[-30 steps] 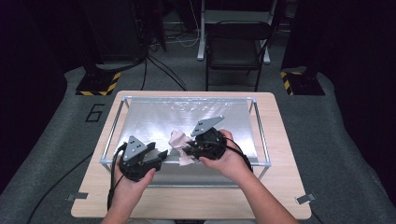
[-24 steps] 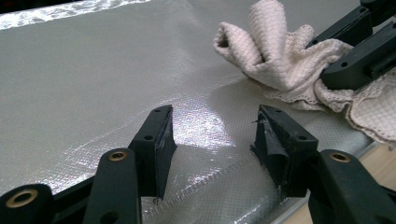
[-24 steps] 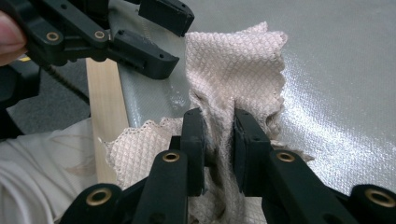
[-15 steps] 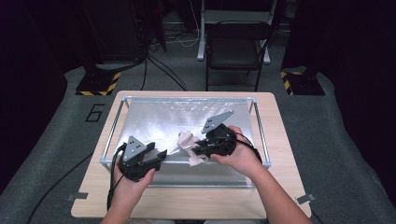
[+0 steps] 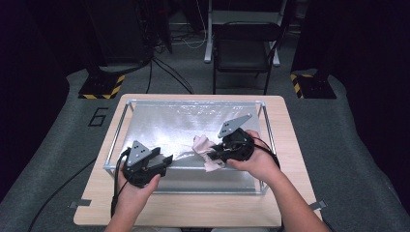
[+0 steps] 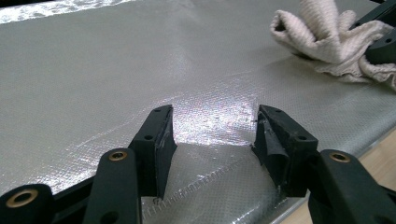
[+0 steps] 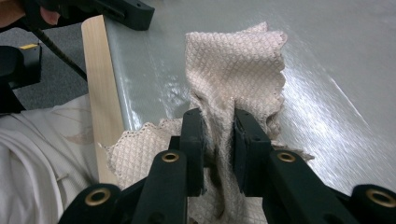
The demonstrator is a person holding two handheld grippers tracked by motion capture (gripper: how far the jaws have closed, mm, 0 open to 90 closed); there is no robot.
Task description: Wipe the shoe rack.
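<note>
- I see the table [image 5: 193,212], a pale wooden top, and I place everything else against it.
- A silver sheet [image 5: 174,128] covers most of the table's middle, framed by a thin metal rail [image 5: 117,130]; its woven surface shines in both gripper views.
- A black chair [image 5: 244,48] stands on the floor beyond the table's far edge.
- My right gripper [image 5: 218,153] sits over the right half of the table, above the sheet, held in the right hand [image 5: 258,162].
- My left gripper [image 5: 167,159] sits over the table's left half, at the sheet's near edge, well apart from the right one.
- The cloth [image 7: 236,65], beige and waffle-textured, lies bunched near the table's centre, just left of the right gripper; part of it rests on the sheet.
- My right jaws are closed tight on a fold of the cloth, which rises between them in the right gripper view.
- My left jaws are spread wide with nothing between them, just above the sheet's stitched hem.
</note>
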